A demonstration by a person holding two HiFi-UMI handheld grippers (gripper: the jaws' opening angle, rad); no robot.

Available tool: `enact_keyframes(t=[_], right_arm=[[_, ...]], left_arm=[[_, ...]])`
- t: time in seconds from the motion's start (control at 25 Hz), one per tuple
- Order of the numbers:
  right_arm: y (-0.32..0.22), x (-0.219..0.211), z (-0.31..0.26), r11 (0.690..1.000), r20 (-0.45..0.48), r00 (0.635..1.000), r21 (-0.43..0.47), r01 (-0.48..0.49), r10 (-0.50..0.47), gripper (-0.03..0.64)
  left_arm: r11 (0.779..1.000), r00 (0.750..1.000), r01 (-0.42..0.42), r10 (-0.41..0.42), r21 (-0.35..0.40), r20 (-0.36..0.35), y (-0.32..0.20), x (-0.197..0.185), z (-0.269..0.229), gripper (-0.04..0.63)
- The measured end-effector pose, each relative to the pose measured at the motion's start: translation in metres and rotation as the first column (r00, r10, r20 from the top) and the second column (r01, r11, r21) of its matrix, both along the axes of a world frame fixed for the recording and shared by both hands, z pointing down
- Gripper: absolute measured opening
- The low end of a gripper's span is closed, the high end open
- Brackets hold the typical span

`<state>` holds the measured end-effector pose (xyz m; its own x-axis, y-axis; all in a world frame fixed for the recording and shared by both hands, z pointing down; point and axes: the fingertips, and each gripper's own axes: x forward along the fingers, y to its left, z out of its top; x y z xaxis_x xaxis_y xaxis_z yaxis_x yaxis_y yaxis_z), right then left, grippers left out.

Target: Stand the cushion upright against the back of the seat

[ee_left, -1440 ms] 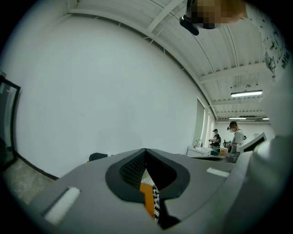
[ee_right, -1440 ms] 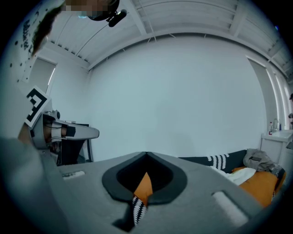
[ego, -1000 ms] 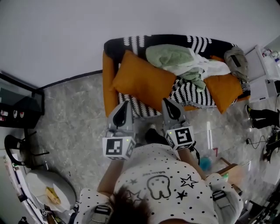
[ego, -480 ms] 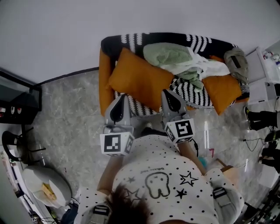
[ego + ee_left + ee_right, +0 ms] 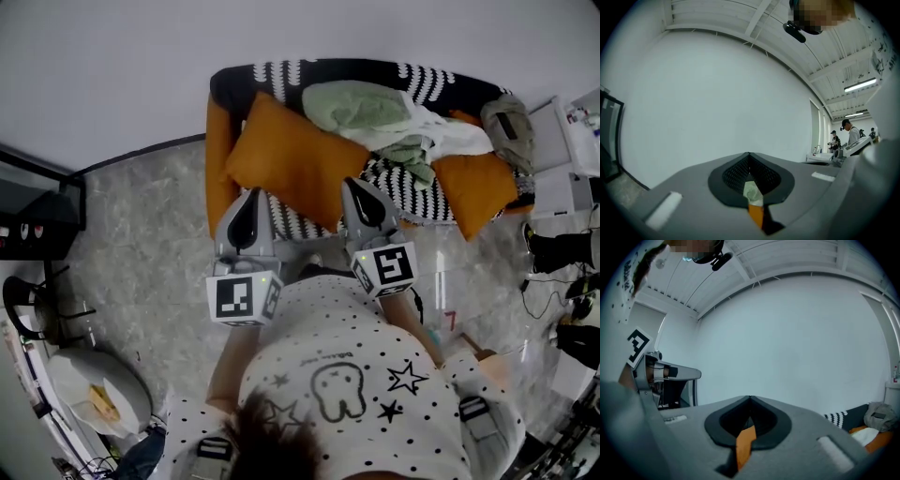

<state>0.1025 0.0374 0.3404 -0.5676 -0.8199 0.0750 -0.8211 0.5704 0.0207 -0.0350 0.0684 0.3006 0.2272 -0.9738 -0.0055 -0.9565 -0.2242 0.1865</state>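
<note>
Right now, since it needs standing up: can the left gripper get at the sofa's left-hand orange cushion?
Probably yes. The left gripper points at the orange cushion's near edge with nothing between; the clothes pile lies further right. Its jaws are together, so they must open first.

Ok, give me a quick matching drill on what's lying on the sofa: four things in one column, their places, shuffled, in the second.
Things:
1 big orange cushion
2 small orange cushion
3 green blanket
4 grey bag

Places, as the head view shows them:
A far right end of the sofa, at the back
B left half of the sofa
C middle, up by the backrest
D right front edge

Pairs: 1-B, 2-D, 3-C, 4-A
</note>
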Motion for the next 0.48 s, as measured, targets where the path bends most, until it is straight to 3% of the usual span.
enact_keyframes(t=[0.48], right_arm=[[-0.004, 0.037, 0.008, 1.000, -0.013, 1.000, -0.012, -0.018, 0.018, -0.002]], left_arm=[[1.000, 1.000, -0.016, 0.016, 0.017, -0.004, -0.004, 0.029, -0.001, -0.005]])
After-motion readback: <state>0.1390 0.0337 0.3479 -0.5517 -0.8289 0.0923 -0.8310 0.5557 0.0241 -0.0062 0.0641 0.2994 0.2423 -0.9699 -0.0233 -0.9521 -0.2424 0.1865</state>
